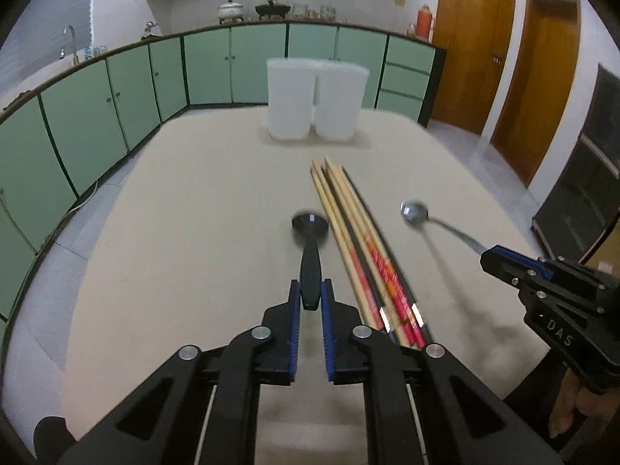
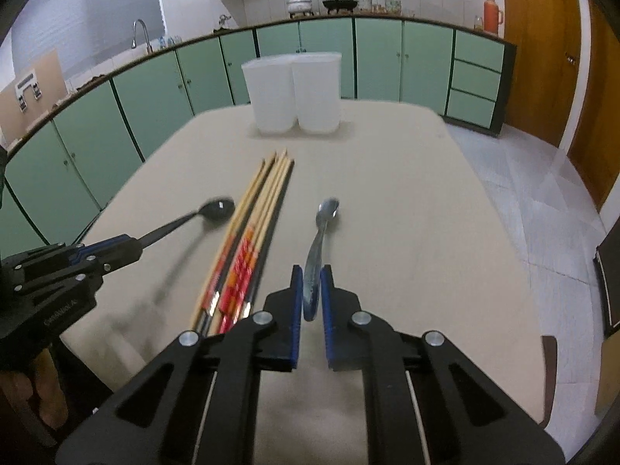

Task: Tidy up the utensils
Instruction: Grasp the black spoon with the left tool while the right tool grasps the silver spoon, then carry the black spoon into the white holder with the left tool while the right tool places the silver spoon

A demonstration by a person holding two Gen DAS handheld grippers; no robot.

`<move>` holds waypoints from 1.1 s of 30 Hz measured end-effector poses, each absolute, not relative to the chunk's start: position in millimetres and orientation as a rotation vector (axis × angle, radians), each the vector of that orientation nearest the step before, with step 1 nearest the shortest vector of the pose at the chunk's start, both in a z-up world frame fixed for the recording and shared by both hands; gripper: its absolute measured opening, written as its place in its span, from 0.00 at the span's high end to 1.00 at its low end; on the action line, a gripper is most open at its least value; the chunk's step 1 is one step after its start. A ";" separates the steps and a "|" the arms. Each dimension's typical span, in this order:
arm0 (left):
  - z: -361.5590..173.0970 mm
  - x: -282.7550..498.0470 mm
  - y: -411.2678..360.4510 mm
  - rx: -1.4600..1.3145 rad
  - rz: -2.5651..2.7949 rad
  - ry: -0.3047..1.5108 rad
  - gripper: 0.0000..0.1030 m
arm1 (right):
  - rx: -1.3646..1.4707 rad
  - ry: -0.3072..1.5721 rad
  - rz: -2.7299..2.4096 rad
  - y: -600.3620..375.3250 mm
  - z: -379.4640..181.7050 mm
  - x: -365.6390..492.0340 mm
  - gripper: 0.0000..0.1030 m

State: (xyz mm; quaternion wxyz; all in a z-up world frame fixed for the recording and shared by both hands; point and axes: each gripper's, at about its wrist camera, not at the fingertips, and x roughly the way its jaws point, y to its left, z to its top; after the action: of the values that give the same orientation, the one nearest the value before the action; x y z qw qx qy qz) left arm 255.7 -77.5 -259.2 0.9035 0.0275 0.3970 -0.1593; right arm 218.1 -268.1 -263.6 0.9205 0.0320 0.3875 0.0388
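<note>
Two white translucent containers (image 1: pixel 317 100) stand side by side, touching, at the far end of the beige table (image 1: pixel 174 232); their insides cannot be made out. The left gripper (image 1: pixel 310 294) pinches the handle of a black spoon (image 1: pixel 310 228), the right gripper (image 2: pixel 311 290) pinches the handle of a metal spoon (image 2: pixel 323 221), both bowls pointing toward the containers and blurred. Between the spoons a bundle of chopsticks (image 1: pixel 348 232) lies lengthwise on the table, its near ends hidden behind the gripper fingers.
</note>
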 end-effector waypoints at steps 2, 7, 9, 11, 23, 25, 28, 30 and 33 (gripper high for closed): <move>-250.6 256.8 -74.5 0.049 -0.330 0.800 0.90 | 0.068 0.781 0.083 -269.4 -255.5 220.4 0.93; -230.3 262.1 -70.7 0.039 -0.335 0.755 0.90 | 0.063 0.752 0.092 -271.2 -237.0 226.9 0.95; -226.3 267.1 -69.7 0.037 -0.339 0.756 0.90 | 0.059 0.750 0.097 -271.2 -232.6 231.5 0.97; -224.8 269.5 -68.8 0.033 -0.338 0.761 0.90 | 0.043 0.749 0.098 -270.8 -228.4 236.7 0.98; -199.7 289.4 -52.3 -0.026 -0.375 0.785 0.90 | 0.012 0.744 0.130 -272.3 -191.3 260.0 0.98; -195.2 294.7 -51.0 -0.025 -0.381 0.787 0.91 | 0.016 0.747 0.140 -273.6 -185.9 263.5 0.98; -191.5 300.7 -48.2 -0.035 -0.393 0.796 1.00 | 0.018 0.745 0.149 -274.4 -177.7 267.2 0.98; -189.0 304.1 -45.2 -0.038 -0.387 0.795 1.00 | 0.005 0.735 0.153 -272.5 -170.7 268.4 0.98; -187.0 304.6 -42.8 -0.039 -0.385 0.785 1.00 | -0.004 0.723 0.160 -269.5 -164.4 269.8 0.98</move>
State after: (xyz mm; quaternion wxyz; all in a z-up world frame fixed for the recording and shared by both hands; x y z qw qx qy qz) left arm 304.6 -42.8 -187.0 0.9058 -0.0187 0.3800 -0.1864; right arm 269.8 -269.5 -164.4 0.9323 -0.0021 0.3531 0.0780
